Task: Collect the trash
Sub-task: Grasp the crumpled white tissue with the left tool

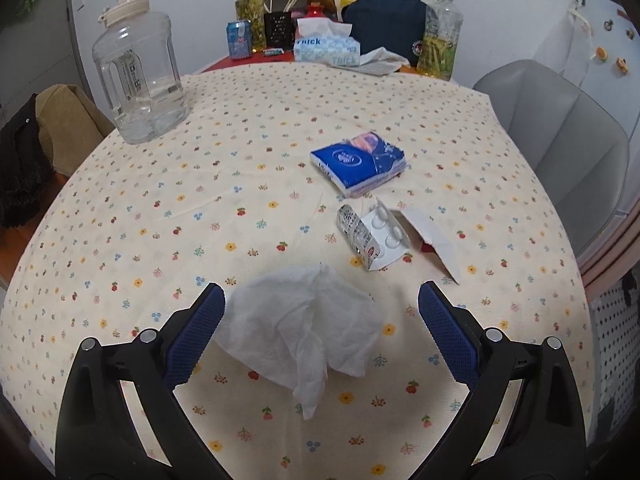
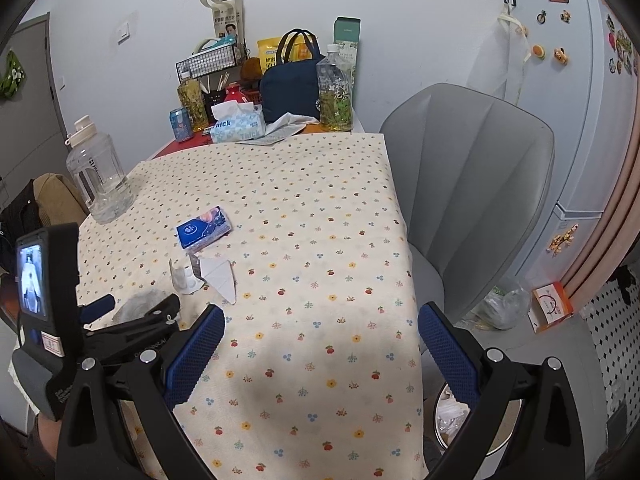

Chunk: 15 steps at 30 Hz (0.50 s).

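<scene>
A crumpled white tissue [image 1: 304, 332] lies on the flowered tablecloth [image 1: 200, 220] between the fingers of my open left gripper [image 1: 320, 312], which touches nothing. Beyond it lie an opened small white carton with a blister insert [image 1: 376, 240] and a torn white paper [image 1: 434, 240]. A blue tissue pack [image 1: 360, 162] lies farther back. My right gripper [image 2: 320, 328] is open and empty above the table's near right part. In the right wrist view the left gripper [image 2: 132, 320] stands over the tissue [image 2: 138, 304]. A round bin with white trash [image 2: 452, 420] stands on the floor below the table's right edge.
A big clear water jug [image 1: 140, 76] stands at the left. A tissue box [image 1: 326, 50], bottles, a can and a navy bag [image 1: 384, 20] crowd the back. A grey chair [image 2: 472, 184] is at the table's right side, a fridge [image 2: 576, 120] beyond it.
</scene>
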Tool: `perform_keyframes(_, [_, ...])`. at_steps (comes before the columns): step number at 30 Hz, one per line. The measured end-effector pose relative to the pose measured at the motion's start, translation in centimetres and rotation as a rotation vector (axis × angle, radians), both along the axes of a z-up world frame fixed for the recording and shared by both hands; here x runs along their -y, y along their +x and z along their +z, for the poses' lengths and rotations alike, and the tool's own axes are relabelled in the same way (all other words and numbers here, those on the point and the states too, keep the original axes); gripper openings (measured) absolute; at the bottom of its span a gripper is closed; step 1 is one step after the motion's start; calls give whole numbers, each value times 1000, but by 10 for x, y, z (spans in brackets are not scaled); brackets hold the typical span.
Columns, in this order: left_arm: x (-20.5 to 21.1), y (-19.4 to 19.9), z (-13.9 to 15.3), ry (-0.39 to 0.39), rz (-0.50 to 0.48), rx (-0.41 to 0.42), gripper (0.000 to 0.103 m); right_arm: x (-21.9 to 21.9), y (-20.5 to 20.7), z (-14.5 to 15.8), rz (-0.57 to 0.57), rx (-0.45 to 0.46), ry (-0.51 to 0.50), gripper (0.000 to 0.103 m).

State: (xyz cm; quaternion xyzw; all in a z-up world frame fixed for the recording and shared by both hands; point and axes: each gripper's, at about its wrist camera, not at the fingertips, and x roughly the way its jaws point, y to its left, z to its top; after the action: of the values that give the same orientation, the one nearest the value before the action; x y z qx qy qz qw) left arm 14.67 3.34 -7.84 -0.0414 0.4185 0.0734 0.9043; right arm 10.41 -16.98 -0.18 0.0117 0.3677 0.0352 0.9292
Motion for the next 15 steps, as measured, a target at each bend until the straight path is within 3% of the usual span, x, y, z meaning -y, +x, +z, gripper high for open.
perform_keyframes(2, [-1, 3, -5, -11, -4, -20, 85, -1, 3, -2, 7, -7, -1, 95])
perform_keyframes(4, [-3, 6, -11, -41, -6, -42, 62, -4, 5, -5, 18, -14, -5, 95])
perform_keyframes(5, [-5, 7, -14, -53, 0, -49, 56, -7, 7, -6, 25, -17, -8, 95])
perform_keyframes(7, [-10, 6, -14, -51, 21, -41, 31, -12, 10, -9, 40, -21, -15, 95])
perform_keyframes(9, [-17, 6, -13, -80, 22, -40, 17, -18, 13, -11, 53, -27, -17, 94])
perform_keyframes(15, [-34, -2, -1, -106, 48, 8, 12, -45, 29, -25, 117, -59, -24, 85])
